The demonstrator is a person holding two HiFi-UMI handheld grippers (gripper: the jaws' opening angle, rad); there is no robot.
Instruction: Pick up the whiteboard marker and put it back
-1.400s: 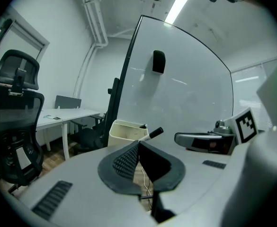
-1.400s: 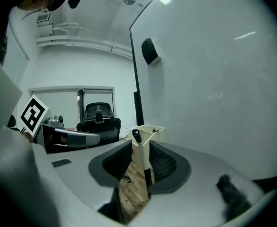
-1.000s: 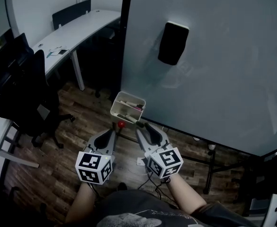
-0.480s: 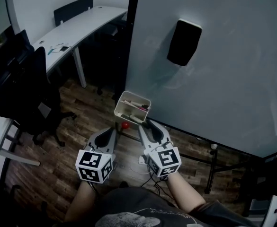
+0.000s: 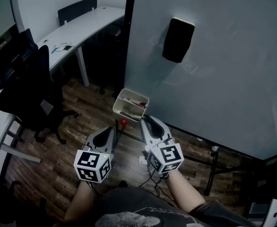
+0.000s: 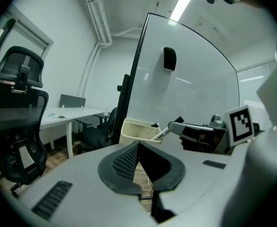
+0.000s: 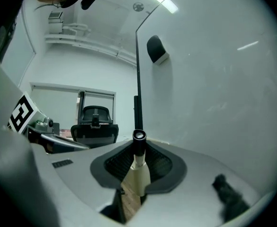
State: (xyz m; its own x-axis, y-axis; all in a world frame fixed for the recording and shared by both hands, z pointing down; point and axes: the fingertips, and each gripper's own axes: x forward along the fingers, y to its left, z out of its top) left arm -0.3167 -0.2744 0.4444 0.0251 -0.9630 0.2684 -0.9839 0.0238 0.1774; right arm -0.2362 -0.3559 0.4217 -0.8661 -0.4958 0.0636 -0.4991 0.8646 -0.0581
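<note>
A white whiteboard marker (image 7: 139,173) with a black cap stands between the pads of my right gripper (image 7: 138,155). The jaws are closing and both pads touch its barrel. In the left gripper view the marker (image 6: 163,133) sticks out of the right gripper (image 6: 176,125) towards the cream pen tray (image 6: 133,130). In the head view my right gripper (image 5: 144,120) is at the near edge of that tray (image 5: 116,109), which hangs at the whiteboard's lower left corner. My left gripper (image 5: 109,132) hovers to the left, lower, shut and empty (image 6: 138,148).
The big whiteboard (image 5: 223,65) fills the right, with a black eraser (image 5: 178,39) stuck on it. A red knob (image 5: 123,122) sits under the tray. A black office chair (image 5: 29,93) and a white desk (image 5: 81,25) stand to the left on the wooden floor.
The right gripper's jaws have narrowed onto the marker at the tray. Both hands have stayed almost in place.
</note>
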